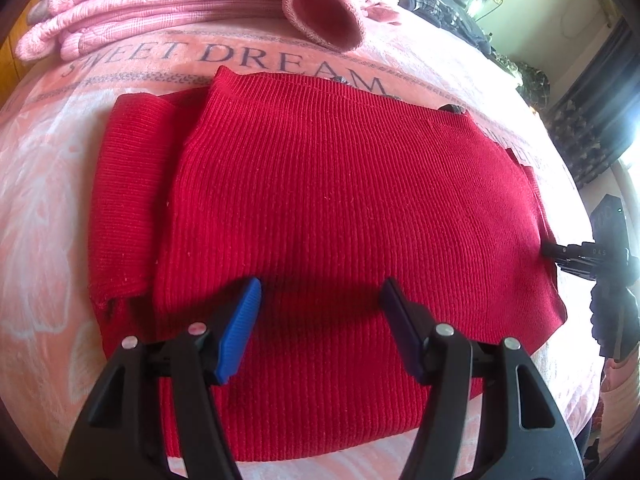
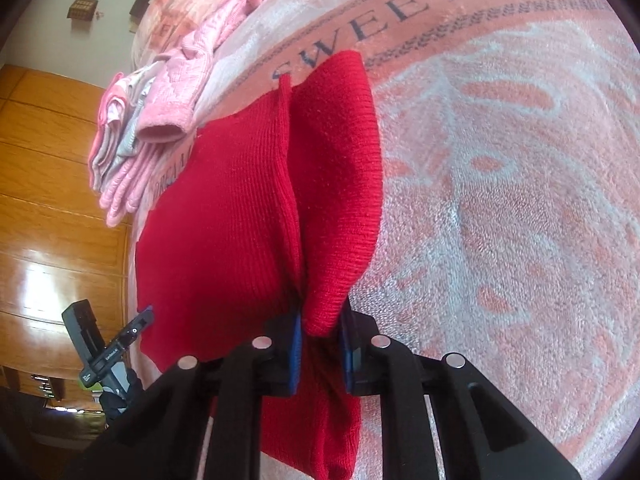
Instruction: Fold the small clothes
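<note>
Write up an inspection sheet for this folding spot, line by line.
Surface: pink blanket printed SWEET DREAM.
Job's things: red knit garment lying partly folded, one side flap turned over.
Clutter: folded pink clothes stacked beyond it.
Grippers: left gripper open above the red knit; right gripper shut on a bunched fold of it.
Cables: nothing seen.
Surroundings: wooden panelling; dark patterned fabric beside a bright window.

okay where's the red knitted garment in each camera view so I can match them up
Left wrist: red knitted garment fills the centre, spread flat, beyond the open left tool.
Right wrist: centre-left, a fold clamped in the right tool.
Shared landmark: the SWEET DREAM lettering on the blanket.
</note>
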